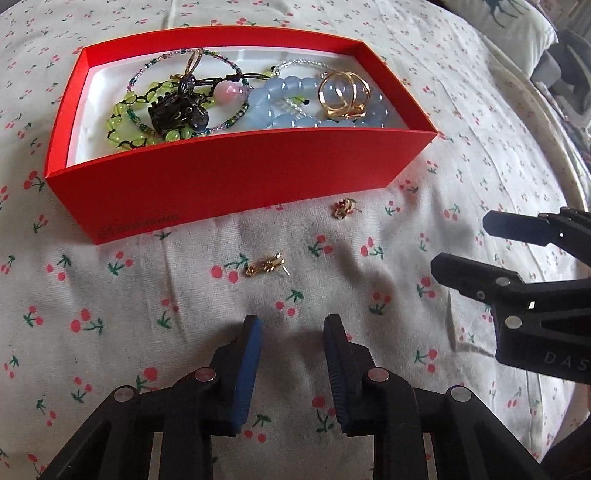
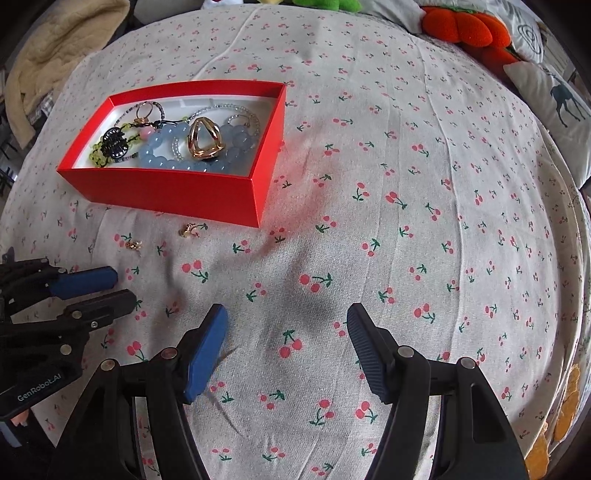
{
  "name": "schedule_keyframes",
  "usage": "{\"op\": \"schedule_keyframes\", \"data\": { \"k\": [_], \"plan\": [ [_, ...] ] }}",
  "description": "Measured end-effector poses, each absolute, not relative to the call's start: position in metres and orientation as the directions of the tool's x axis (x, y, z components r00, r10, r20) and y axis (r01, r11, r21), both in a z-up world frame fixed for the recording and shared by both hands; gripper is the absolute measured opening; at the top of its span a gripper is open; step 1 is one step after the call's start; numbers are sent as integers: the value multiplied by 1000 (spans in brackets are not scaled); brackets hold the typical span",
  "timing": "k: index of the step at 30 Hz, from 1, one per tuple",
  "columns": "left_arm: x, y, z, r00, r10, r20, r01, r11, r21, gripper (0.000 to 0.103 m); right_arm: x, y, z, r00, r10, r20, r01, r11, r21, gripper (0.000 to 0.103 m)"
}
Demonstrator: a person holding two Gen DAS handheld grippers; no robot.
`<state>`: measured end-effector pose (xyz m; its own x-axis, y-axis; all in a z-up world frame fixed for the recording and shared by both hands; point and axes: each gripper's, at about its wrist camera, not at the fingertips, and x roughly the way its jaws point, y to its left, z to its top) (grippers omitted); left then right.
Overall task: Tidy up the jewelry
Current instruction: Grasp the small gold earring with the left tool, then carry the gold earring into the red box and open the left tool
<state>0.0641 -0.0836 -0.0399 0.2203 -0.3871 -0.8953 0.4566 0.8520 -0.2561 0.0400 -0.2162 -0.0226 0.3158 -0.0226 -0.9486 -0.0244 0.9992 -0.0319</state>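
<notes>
A red box lies on the cherry-print cloth and holds a blue bead bracelet, a green bead bracelet, a dark clip and a gold ring piece. Two small gold earrings lie on the cloth in front of the box: one just ahead of my left gripper, one nearer the box. The left gripper is open and empty. The right gripper is open and empty, to the right of the earrings.
The cherry-print cloth covers a bed. An orange plush toy and a deer-print pillow lie at the far right edge. A beige blanket lies at the far left.
</notes>
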Motion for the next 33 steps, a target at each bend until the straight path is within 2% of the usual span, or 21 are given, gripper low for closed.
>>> {"op": "schedule_keyframes", "data": {
  "k": [6,12,16,33],
  "plan": [
    [79,-84,-42,234,-409,-882,378,874,-305,28,48,-215,-25,315,-14,-949,-23,999,-23,70],
    [83,-90,-45,278,-369,-887,342,901,-268,22,53,-218,-27,314,-9,-949,-15,1000,-15,70],
    [82,-94,-45,307,-310,-900,327,922,-206,7,54,-221,-29,310,-10,-951,-5,1000,-12,70],
    [76,-64,-30,349,-242,-905,325,937,-125,7,64,-202,-27,331,82,-940,-2,996,87,70]
  ]
}}
